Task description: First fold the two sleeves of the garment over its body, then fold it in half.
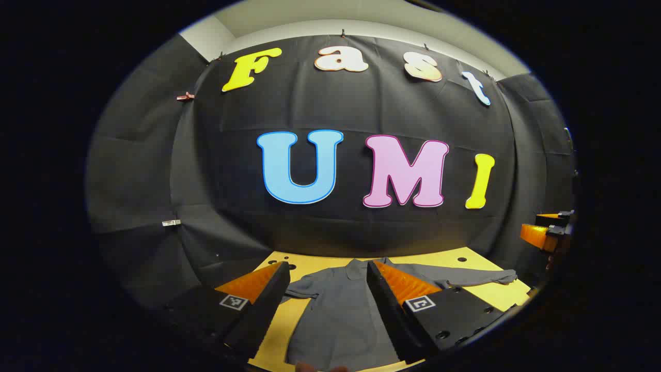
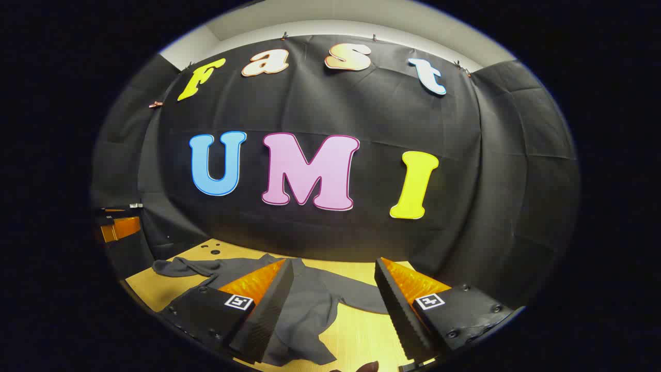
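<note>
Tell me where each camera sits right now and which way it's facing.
Left gripper view: rides the left tongs, open, facing the booth wall over the grey shirt; right tongs at its right edge.
Right gripper view: rides the right tongs, open, same heading; left tongs at its left edge.
Shared: shirt, yellow table, wall.

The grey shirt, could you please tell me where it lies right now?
The grey shirt lies spread flat on the yellow table, in front of the black cloth wall, below both open grippers.
</note>
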